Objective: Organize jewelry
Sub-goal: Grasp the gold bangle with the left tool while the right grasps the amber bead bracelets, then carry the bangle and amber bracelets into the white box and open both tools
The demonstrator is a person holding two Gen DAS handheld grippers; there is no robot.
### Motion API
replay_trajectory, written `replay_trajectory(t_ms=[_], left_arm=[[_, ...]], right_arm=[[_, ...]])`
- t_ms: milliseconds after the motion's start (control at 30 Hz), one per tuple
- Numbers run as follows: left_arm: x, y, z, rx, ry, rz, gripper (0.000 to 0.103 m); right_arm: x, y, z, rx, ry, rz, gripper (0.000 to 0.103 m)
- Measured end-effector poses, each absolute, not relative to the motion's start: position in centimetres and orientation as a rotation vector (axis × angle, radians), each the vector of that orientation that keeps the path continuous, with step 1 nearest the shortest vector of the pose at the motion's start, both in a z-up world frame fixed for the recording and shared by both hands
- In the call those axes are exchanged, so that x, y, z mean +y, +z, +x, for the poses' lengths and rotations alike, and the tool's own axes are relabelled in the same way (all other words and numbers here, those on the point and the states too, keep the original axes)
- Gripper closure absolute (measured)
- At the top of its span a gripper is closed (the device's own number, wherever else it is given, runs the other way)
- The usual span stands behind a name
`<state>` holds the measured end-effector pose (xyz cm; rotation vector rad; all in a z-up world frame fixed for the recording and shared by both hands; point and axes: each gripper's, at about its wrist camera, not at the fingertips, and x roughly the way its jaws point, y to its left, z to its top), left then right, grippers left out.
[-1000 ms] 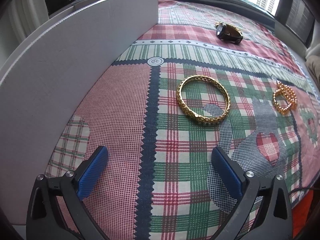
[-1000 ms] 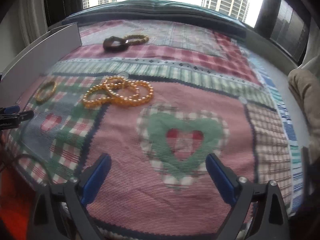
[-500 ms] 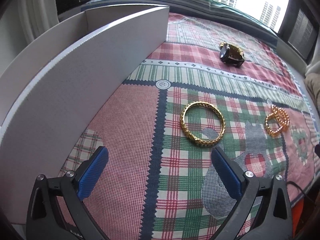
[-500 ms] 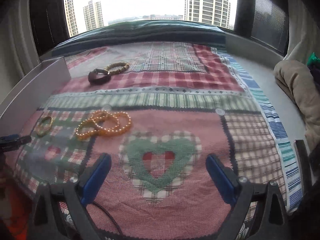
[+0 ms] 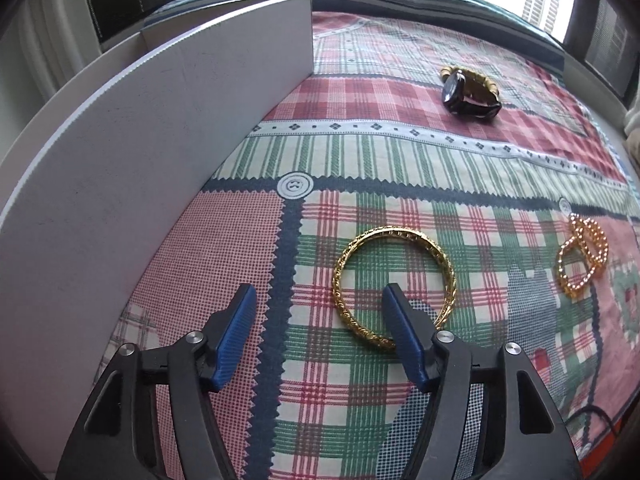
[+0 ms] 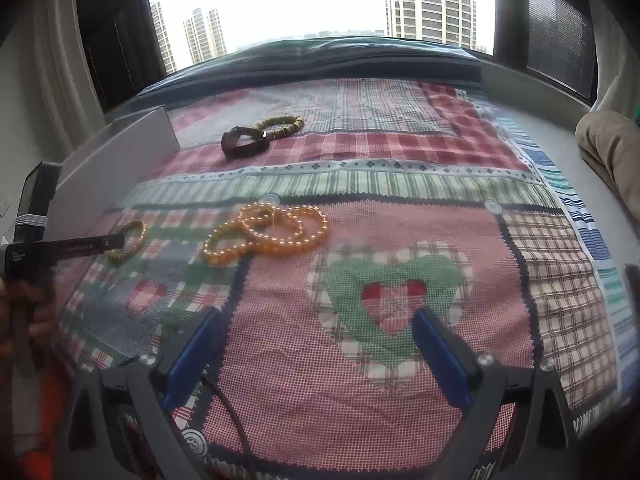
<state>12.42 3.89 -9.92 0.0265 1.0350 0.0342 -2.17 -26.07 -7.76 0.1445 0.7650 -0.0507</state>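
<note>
while left hand-held gripper (image 5: pixel 318 312) straddles gold bangle (image 5: pixel 394 286) rim, jaws apart, right hand-held gripper (image 6: pixel 316 336) hovers open.

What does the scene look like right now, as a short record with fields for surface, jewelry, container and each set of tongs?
surface: patchwork plaid cloth
jewelry: gold bangle; amber bead bracelets, overlapping; dark watch touching a wooden bead bracelet
container: white box, at the cloth's left edge
left tongs: open, one finger inside the bangle's ring, one outside
right tongs: open, holding nothing, above the heart patch
</note>
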Motion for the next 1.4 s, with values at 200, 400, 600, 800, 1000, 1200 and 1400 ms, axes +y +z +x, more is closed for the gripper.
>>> replay_trajectory(t_ms=[200,400,600,800,1000,1200,1400], left_arm=[[2.3,-9.5,12.0,1.031,-0.066,0.071,0.099],[3.5,-8.7,11.0,1.028,-0.086,-0.022,0.100],[4.6,-8.0,9.9,1.021,-0.086,-0.072,0.100],[5.4,-8.3,9.6,1.038,-0.092,-0.114,0.100],[5.7,-7.1,9.1,1.021,-0.120,-0.153,0.100],[6.5,-4.1,8.4,0.992,-0.152,-0.204,0.100],[8.6,0.6,7.1,0.947,-0.188,-0.243,0.100]], right_arm=[[-26.7,-6.6,0.1,0.741,0.017,0.181,0.006],[-25.7,-7.8,5.2,0.828,0.113,0.166,0.006],[-23.7,-8.6,9.5,0.834,0.094,0.059,0.013],[-22.4,-11.1,11.0,0.875,0.138,0.057,0.016],[-24.8,-10.2,9.7,0.870,0.098,0.139,0.095],[-25.7,-5.3,7.2,0.782,0.186,0.231,0.095],[-24.3,1.1,6.0,0.691,0.314,0.242,0.095]])
